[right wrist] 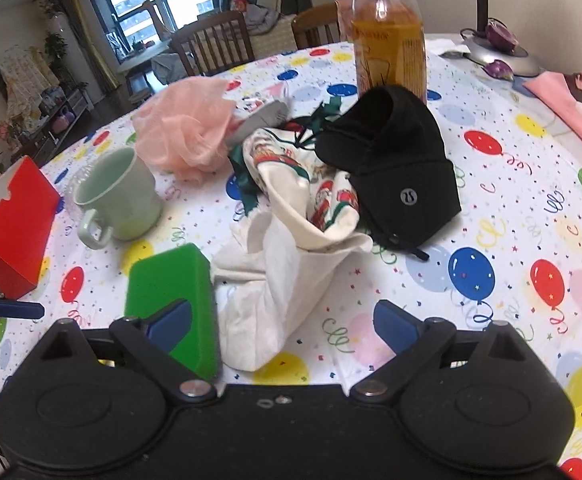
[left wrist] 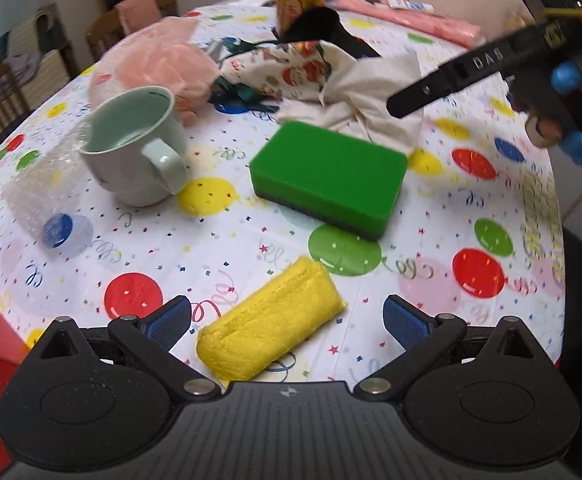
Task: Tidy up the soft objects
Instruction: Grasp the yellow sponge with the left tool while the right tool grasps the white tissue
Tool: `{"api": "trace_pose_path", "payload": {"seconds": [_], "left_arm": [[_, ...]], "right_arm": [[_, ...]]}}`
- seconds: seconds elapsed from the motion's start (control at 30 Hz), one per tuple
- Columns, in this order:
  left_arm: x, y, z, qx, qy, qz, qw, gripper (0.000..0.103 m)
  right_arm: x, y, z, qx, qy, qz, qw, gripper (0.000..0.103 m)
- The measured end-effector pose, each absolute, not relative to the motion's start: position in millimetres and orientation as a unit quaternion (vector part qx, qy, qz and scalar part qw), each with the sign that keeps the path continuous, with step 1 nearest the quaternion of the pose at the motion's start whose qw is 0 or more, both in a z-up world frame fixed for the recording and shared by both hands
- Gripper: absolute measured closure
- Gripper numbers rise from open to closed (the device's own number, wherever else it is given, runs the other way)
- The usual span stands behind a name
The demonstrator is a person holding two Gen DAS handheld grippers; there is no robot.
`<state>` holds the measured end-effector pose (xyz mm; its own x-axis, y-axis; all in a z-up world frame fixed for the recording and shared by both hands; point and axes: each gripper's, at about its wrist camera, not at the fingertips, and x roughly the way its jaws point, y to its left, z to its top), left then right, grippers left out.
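Note:
My left gripper (left wrist: 287, 320) is open, and a yellow folded cloth (left wrist: 269, 326) lies on the table between its blue pads, untouched. Beyond it sits a green sponge (left wrist: 329, 174). My right gripper (right wrist: 283, 326) is open over the near end of a white printed cloth (right wrist: 291, 248); its left pad hangs above the green sponge (right wrist: 171, 296). A black cap (right wrist: 391, 164) rests on the cloth's far side, and a pink mesh puff (right wrist: 187, 132) lies behind. In the left wrist view the right gripper's finger (left wrist: 431, 88) shows at upper right above the white cloth (left wrist: 363, 92).
A pale green mug (left wrist: 139, 144) stands left of the sponge, with clear bubble wrap (left wrist: 39, 196) beside it. A red box (right wrist: 11, 224) sits at the table's left edge. An amber bottle (right wrist: 389, 32) stands at the back, pink fabric (right wrist: 571, 104) at far right. Chairs ring the balloon tablecloth (right wrist: 511, 216).

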<state>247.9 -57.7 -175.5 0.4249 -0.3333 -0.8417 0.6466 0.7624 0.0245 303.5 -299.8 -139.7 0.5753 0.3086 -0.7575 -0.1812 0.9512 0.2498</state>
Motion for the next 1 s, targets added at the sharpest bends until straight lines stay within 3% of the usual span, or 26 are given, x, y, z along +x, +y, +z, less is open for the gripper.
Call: {"api": "trace_pose_path", "payload": {"seconds": [0.33, 0.57, 0.6, 0.8, 0.97, 1.0], "left_arm": [[265, -53, -191, 0.184, 0.448, -0.326, 0.812, 0.003], [266, -53, -193, 0.179, 0.451, -0.332, 0.809, 0.027], [265, -53, -193, 0.178, 0.450, -0.333, 0.809, 0.034], [264, -55, -193, 0.174, 0.451, -0.321, 0.814, 0.047], [264, -56, -191, 0.167, 0.458, -0.297, 0.821, 0.051], [263, -55, -191, 0.165, 0.459, -0.292, 0.823, 0.052]], "right_arm": [[316, -298, -152, 0.085, 0.455, 0.125, 0.877, 0.015], [324, -299, -160, 0.108, 0.464, 0.109, 0.873, 0.028], [324, -299, -161, 0.111, 0.463, 0.108, 0.873, 0.032], [323, -298, -163, 0.119, 0.465, 0.101, 0.872, 0.054], [323, -299, -164, 0.128, 0.463, 0.092, 0.872, 0.075], [322, -298, -164, 0.128, 0.461, 0.092, 0.873, 0.084]]}}
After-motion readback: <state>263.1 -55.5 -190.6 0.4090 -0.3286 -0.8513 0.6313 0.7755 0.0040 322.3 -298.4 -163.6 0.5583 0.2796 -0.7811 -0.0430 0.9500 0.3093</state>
